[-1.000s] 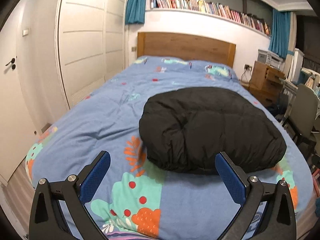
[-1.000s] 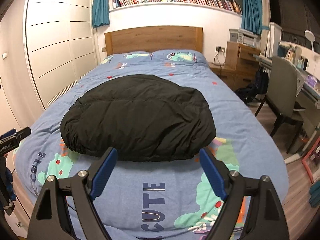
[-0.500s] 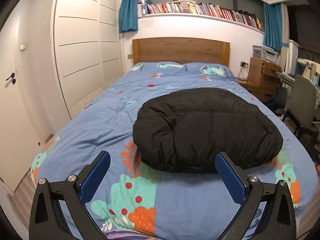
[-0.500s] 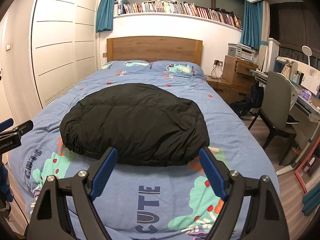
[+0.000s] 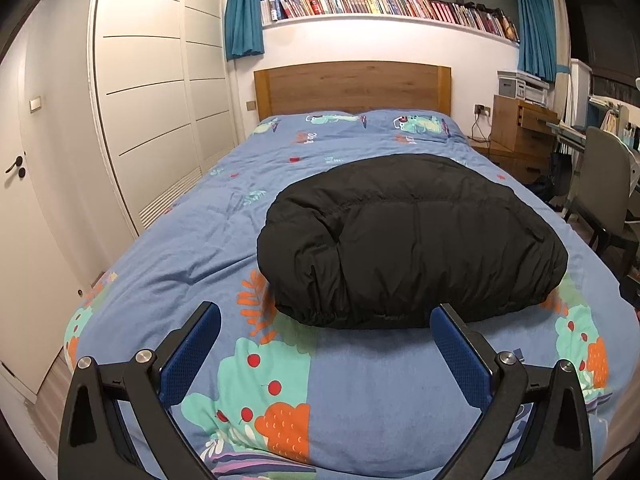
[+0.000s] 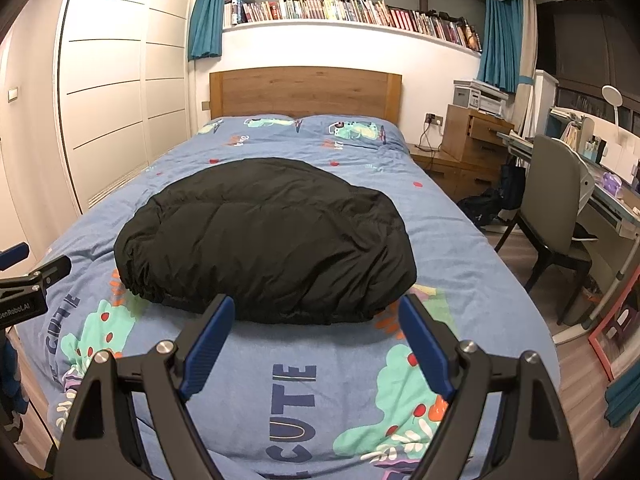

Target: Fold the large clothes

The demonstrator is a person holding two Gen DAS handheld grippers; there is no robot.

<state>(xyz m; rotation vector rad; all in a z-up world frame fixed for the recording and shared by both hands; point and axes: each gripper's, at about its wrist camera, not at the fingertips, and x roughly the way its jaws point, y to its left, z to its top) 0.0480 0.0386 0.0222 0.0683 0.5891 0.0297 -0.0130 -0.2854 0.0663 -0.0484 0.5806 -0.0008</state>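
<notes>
A black puffy jacket (image 5: 412, 240) lies folded into a rounded bundle on the blue patterned bed cover (image 5: 192, 248), its gathered hem toward me. It also shows in the right wrist view (image 6: 264, 240). My left gripper (image 5: 326, 320) is open and empty, held above the foot of the bed just short of the jacket's hem. My right gripper (image 6: 316, 312) is open and empty, also just short of the hem. The left gripper's body shows at the left edge of the right wrist view (image 6: 28, 284).
The bed (image 6: 460, 240) has a wooden headboard (image 5: 352, 86) at the far end. White wardrobe doors (image 5: 140, 120) line the left. A chair (image 6: 556, 208), desk (image 6: 608, 200) and wooden drawer unit (image 6: 472, 136) stand on the right. A bookshelf (image 6: 352, 8) runs above.
Both grippers have tilted up and drawn back a little from the jacket, so more of the room shows. The jacket has not moved. Both stay open.
</notes>
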